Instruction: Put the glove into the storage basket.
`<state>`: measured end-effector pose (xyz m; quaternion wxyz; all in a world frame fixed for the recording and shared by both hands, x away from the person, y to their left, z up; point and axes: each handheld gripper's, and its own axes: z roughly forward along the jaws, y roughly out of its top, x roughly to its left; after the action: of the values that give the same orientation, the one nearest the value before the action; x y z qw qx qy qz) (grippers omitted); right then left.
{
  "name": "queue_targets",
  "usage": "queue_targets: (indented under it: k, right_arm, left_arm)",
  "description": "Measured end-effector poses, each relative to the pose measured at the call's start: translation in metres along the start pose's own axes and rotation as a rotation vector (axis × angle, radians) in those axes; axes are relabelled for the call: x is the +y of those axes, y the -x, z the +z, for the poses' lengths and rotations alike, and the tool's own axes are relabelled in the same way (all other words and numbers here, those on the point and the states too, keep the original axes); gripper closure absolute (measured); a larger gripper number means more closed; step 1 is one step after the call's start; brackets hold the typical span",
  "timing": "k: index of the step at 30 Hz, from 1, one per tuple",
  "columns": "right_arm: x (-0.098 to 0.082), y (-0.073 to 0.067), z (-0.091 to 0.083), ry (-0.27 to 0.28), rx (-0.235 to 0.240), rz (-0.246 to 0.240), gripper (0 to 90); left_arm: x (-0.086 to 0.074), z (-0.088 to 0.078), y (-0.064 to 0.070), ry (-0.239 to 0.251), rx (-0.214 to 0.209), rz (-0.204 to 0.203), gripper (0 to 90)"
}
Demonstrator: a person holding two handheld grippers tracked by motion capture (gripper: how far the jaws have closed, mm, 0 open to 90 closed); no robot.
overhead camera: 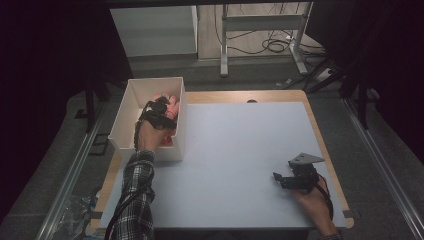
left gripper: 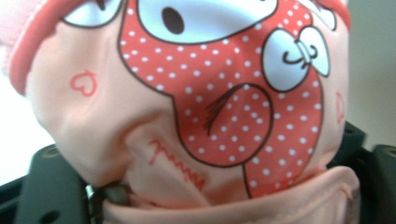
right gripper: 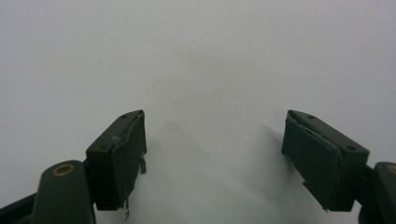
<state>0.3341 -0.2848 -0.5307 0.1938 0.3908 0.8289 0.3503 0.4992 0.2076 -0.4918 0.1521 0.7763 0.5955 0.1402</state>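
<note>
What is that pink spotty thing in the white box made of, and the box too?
The pink printed garment looks like soft stretchy cloth: it wrinkles and folds by the left gripper. The white box looks like smooth matte plastic or board; hard to tell.

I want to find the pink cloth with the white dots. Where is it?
In the high view the pink cloth is inside the white box at the table's far left, with the left gripper reaching into it.

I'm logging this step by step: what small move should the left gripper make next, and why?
Probably lift straight up: the left gripper sits inside the white rectangular box, its jaws apparently pinching the peach cartoon-print fabric item, while the white table sheet lies bare.
</note>
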Motion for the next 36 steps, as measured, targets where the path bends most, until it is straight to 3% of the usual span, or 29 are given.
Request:
queue_targets:
  k: [9,14,20,29,36]
  right_arm:
    - [0.0,0.0,0.0,-0.001,-0.001,-0.001,22.1]
    - [0.0,0.0,0.0,0.0,0.0,-0.001,22.1]
    - [0.0,0.0,0.0,0.0,0.0,-0.001,22.1]
    - [0.0,0.0,0.0,0.0,0.0,-0.001,22.2]
    - [0.0,0.0,0.0,0.0,0.0,-0.001,22.1]
  left_arm:
    - [0.0,-0.009,-0.005,0.032,-0.068,-0.037,9.6]
    - [0.001,-0.019,-0.007,0.065,-0.088,-0.039,7.9]
    - [0.001,-0.031,-0.01,0.1,-0.087,-0.042,7.3]
    - [-0.001,-0.049,-0.012,0.167,-0.049,-0.019,6.5]
    - [-0.003,-0.062,-0.012,0.226,-0.076,-0.024,5.6]
